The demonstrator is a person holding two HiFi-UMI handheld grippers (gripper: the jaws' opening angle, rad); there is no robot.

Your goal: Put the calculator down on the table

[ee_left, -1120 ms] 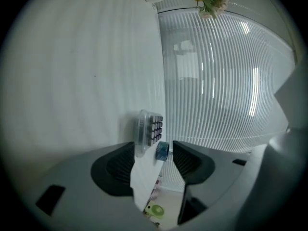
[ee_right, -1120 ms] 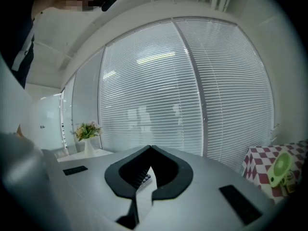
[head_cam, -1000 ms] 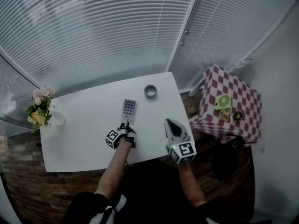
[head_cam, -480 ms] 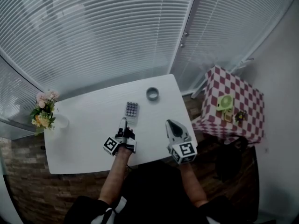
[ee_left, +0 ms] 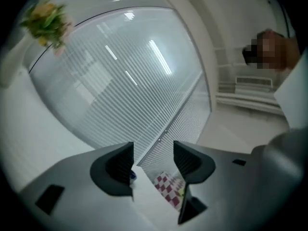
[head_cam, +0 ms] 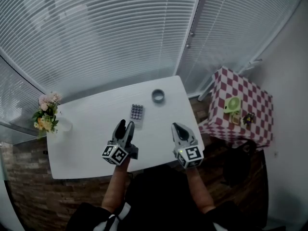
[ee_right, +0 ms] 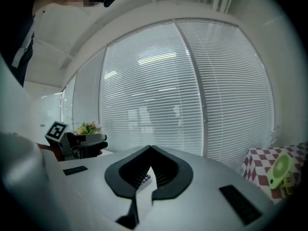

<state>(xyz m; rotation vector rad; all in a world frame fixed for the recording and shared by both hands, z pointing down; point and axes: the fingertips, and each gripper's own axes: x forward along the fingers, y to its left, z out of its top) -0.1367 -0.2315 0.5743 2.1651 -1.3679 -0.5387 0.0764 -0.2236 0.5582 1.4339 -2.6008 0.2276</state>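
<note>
- left hand-held gripper [head_cam: 124, 127] [ee_left: 153, 161]: released, jaws spread, nothing between them. It sits just on the person's side of the calculator, not touching it.
- right hand-held gripper [head_cam: 176, 127] [ee_right: 150, 149]: clenched, jaw tips meeting, nothing held. It is right of the calculator, by the bench's front edge.
- small grey rectangular calculator [head_cam: 136, 113] with dark keys: lies flat, keys up, near the middle of the white oblong bench [head_cam: 86, 129].
- grey tape ring [head_cam: 158, 96]: beyond the calculator and to its right, apart from it.
- pink and yellow flower bunch [head_cam: 45, 115]: far left of the calculator, at the bench's end.
- red-and-white checked side table [head_cam: 250, 121]: well right of the calculator, off the bench, carrying a round green item [head_cam: 232, 104].
</note>
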